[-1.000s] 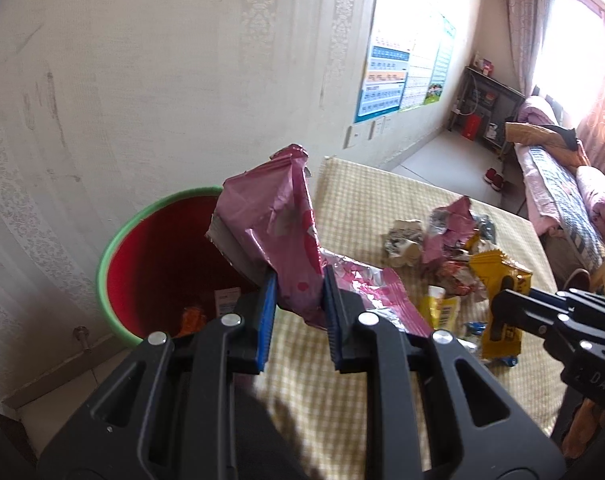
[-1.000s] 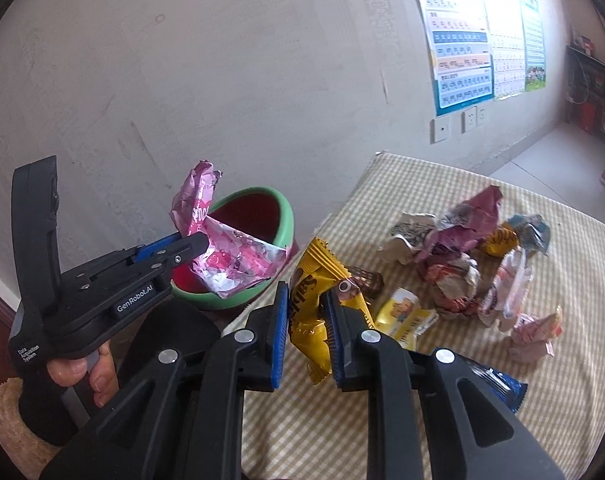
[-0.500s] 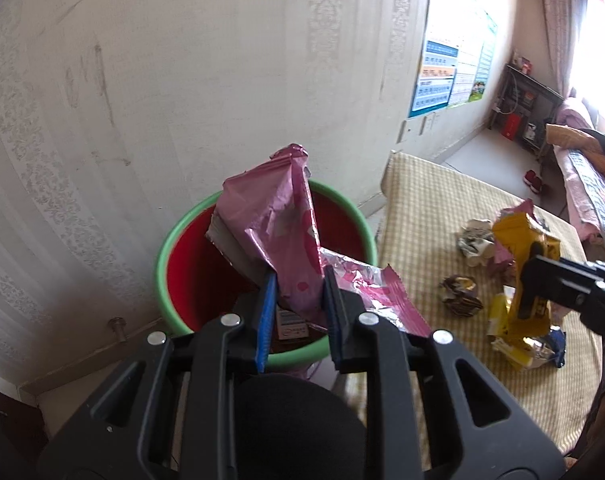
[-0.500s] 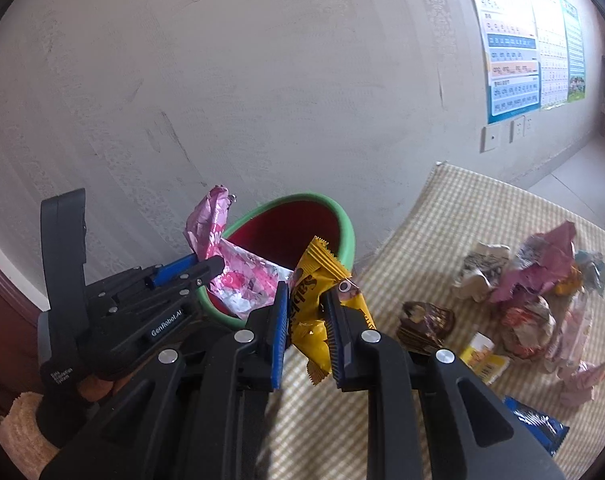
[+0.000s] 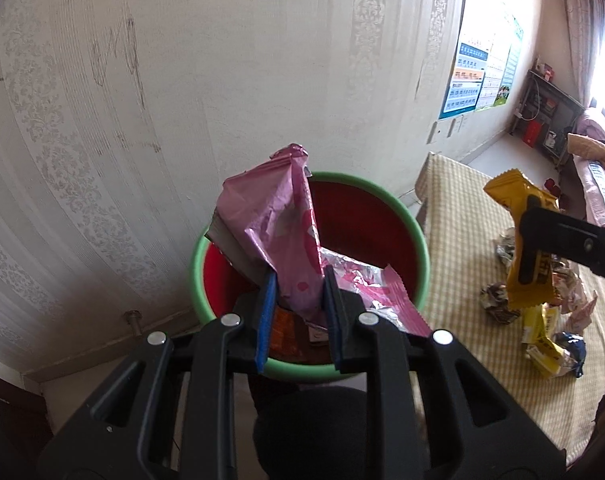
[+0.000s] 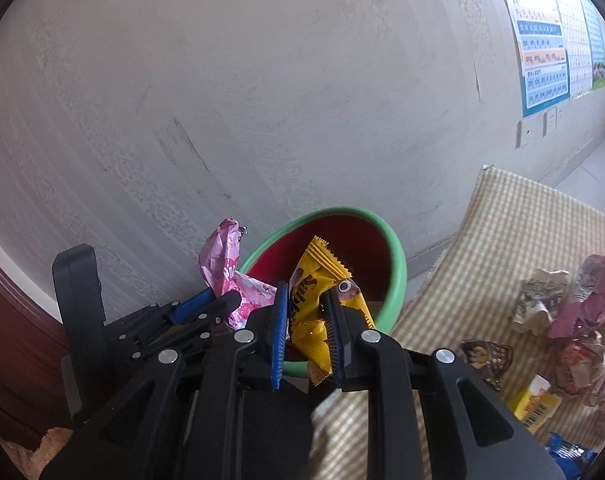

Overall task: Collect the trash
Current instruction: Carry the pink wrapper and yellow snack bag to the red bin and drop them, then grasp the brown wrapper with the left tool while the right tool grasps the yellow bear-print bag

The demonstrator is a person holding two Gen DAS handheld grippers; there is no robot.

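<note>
Wrappers are light, crinkly and slick, best pinched across a flat fold. Left gripper (image 5: 296,312) stays clamped on the pink wrapper (image 5: 278,224), now right above the bin (image 5: 416,240) (earlier it hung beside it). Right gripper (image 6: 308,336) stays clamped on the yellow wrapper (image 6: 310,280), now nearer the bin's right rim, off the table (image 6: 502,216).

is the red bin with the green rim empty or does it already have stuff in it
Not empty. In the left wrist view, an orange wrapper and other packaging lie at the bottom of the red bin with the green rim. How full it is cannot be told.
</note>
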